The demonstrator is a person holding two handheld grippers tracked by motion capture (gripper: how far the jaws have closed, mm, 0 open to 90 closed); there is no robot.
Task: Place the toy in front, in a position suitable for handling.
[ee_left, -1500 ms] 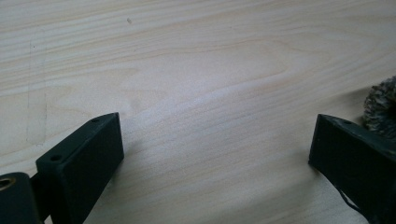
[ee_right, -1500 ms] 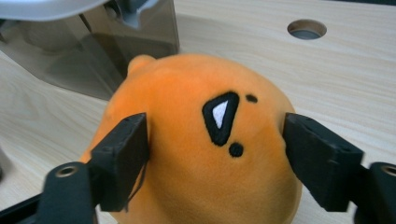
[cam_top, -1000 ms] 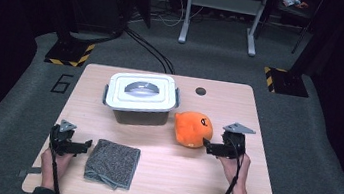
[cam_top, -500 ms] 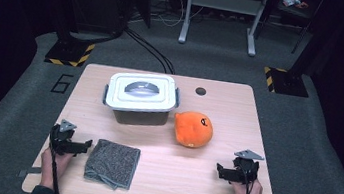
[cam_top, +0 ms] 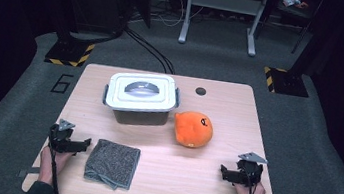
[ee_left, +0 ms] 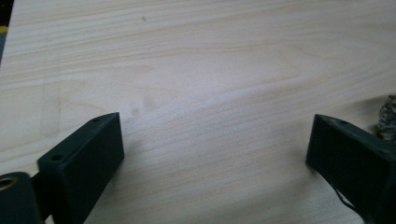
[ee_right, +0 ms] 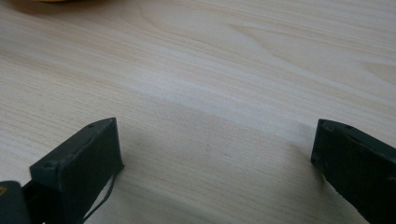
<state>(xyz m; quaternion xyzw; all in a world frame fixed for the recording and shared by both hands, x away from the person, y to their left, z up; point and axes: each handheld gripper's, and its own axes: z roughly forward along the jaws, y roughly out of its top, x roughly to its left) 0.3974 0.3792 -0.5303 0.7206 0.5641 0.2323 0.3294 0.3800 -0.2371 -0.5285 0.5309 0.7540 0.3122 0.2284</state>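
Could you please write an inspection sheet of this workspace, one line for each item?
Surface: wooden table, light grain, with a small dark round hole near the far edge.
Job's things: orange plush toy right of centre; grey folded cloth near the front left; neither is touched.
Clutter: grey box with white lid, lid on, beside the toy.
Grippers: left gripper open, resting by the cloth; right gripper open, at the front right, holding nothing.
Cables: one black cable trails back from each gripper along the hand; more cables lie on the floor beyond.
Surroundings: grey carpet, yellow-black striped bases, a metal frame's legs.
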